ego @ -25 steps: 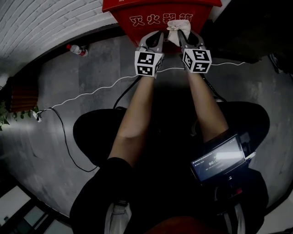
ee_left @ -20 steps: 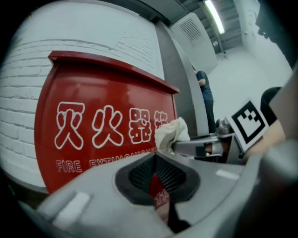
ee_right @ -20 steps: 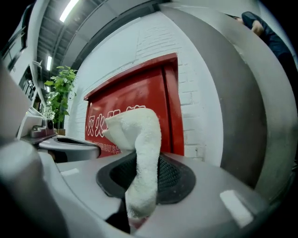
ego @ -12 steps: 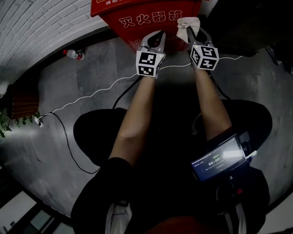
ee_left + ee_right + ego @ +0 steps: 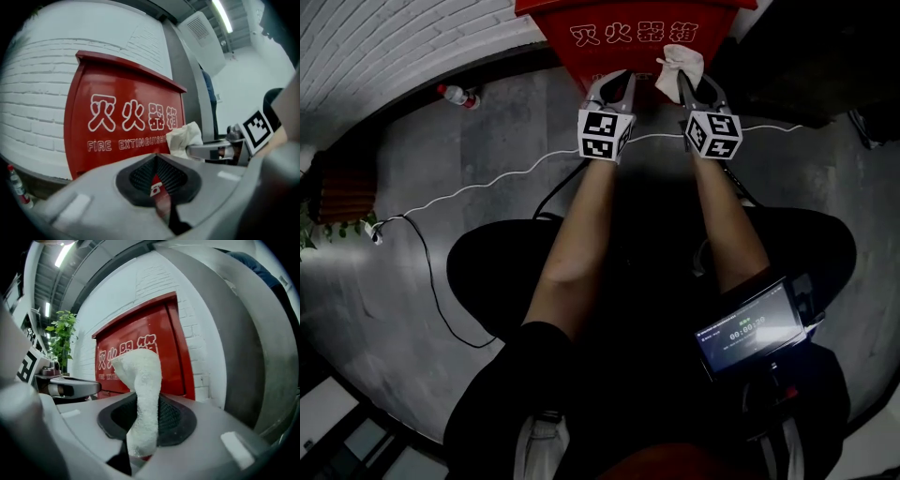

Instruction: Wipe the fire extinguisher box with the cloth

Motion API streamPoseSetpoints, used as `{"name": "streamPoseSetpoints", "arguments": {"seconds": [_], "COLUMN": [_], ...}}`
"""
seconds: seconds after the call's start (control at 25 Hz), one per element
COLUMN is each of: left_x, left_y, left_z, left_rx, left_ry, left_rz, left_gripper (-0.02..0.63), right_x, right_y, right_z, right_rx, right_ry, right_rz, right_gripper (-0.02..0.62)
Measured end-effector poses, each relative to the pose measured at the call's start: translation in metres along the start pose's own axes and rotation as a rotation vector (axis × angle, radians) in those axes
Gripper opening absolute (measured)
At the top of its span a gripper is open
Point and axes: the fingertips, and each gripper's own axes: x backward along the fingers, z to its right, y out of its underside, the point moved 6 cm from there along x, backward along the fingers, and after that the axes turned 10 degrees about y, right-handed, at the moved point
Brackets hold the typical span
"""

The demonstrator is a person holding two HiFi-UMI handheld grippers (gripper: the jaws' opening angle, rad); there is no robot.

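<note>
Gripping a white cloth, the right gripper has its jaws clamped on it. The cloth's free end stands ahead of the jaws, before the red fire extinguisher box; contact cannot be told. The left gripper has its jaws together and empty, with the box just ahead. Only the left gripper view reads "FIRE EXTINGUISH", cut off by the cloth, under four white Chinese characters. Only the head view shows the white cable, left of the left gripper.
</note>
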Motion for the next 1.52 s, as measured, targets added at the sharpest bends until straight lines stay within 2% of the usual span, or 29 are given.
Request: {"name": "streamPoseSetpoints", "arguments": {"seconds": [0.32, 0.84, 1.08, 1.52], "left_x": [0.041, 0.084, 0.079, 0.042], "left_y": [0.028, 0.066, 0.081, 0.072], "left_z": [-0.039, -0.088, -0.106, -0.092], "left_rx": [0.055, 0.125, 0.136, 0.155], "left_ry": [-0.08, -0.18, -0.206, -0.143], "left_rz": [0.014, -0.038, -0.034, -0.035], "left_gripper": [0.003, 0.003, 0.003, 0.003], "right_x": [-0.022, -0.057, -0.08, -0.077], "right_y": [0.025, 0.066, 0.075, 0.072], "right_z": [-0.08, -0.175, -0.174, -0.154], "right_rx": [0.073, 0.057, 0.005, 0.043], "right_ry": [-0.174, -0.325, -0.28, -0.2], "right_rz": [-0.039, -0.107, -0.136, -0.096], "right_gripper": [0.098, 0.098, 0.098, 0.098]}}
